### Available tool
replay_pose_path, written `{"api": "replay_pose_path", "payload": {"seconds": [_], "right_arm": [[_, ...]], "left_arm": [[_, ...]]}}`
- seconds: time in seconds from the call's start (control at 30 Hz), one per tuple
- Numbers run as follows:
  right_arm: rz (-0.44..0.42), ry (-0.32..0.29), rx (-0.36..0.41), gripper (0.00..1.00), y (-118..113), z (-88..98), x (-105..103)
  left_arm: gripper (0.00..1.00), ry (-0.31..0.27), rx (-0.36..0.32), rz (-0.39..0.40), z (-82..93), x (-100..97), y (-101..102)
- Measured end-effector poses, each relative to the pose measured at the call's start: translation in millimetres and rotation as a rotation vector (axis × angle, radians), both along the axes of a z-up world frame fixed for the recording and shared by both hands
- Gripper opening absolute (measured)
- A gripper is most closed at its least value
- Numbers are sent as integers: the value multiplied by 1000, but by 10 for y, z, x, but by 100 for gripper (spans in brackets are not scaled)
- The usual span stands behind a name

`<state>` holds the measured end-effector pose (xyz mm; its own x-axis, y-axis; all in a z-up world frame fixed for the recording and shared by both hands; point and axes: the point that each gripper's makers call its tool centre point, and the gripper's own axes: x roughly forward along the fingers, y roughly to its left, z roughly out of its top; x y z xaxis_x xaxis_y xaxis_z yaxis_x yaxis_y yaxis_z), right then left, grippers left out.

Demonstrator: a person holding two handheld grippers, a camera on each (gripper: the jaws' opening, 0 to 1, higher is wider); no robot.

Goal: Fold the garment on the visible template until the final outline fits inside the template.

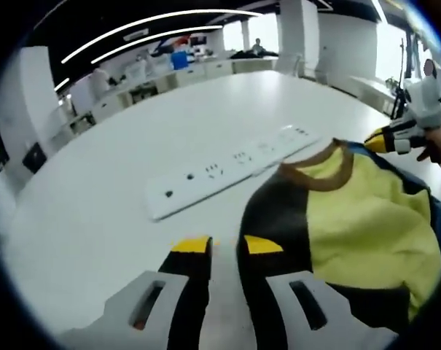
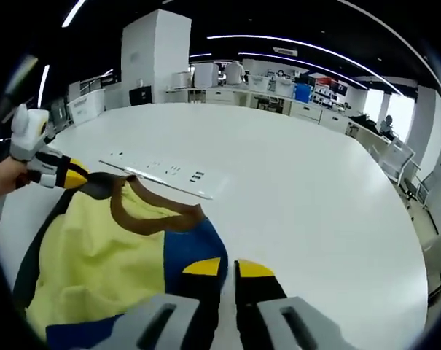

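Note:
The garment (image 1: 366,219) is a yellow top with a brown collar (image 1: 329,175), one black sleeve (image 1: 271,200) and one blue sleeve (image 2: 191,244). It lies on the white table (image 1: 133,160). My left gripper (image 1: 226,245) is open, its right jaw resting over the black sleeve's edge, with bare table showing in the gap. It appears again as the left gripper (image 2: 68,175), held by a hand at the dark shoulder. My right gripper (image 2: 229,267) has its jaws nearly together on the blue sleeve's edge. From the other side the right gripper (image 1: 384,138) meets the blue shoulder.
A long white socket strip (image 1: 227,171) lies flat on the table just beyond the collar, also seen as the socket strip (image 2: 169,175). Broad bare table (image 2: 300,189) stretches past it. Desks, pillars and chairs stand far behind.

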<state>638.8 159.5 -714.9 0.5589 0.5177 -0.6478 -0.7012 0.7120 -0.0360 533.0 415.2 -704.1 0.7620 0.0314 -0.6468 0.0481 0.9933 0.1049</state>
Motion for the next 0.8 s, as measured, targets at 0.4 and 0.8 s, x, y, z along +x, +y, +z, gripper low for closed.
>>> {"api": "replay_pose_path", "payload": {"seconds": [0.4,0.8], "right_arm": [[1,54,104,40,-38,418,-266],[126,70,138,53,-38,758,-974]], "left_arm": [[55,-87,-16,-45,506,-261,-224],[77,-130,-90,-85,745,-715,-620]]}}
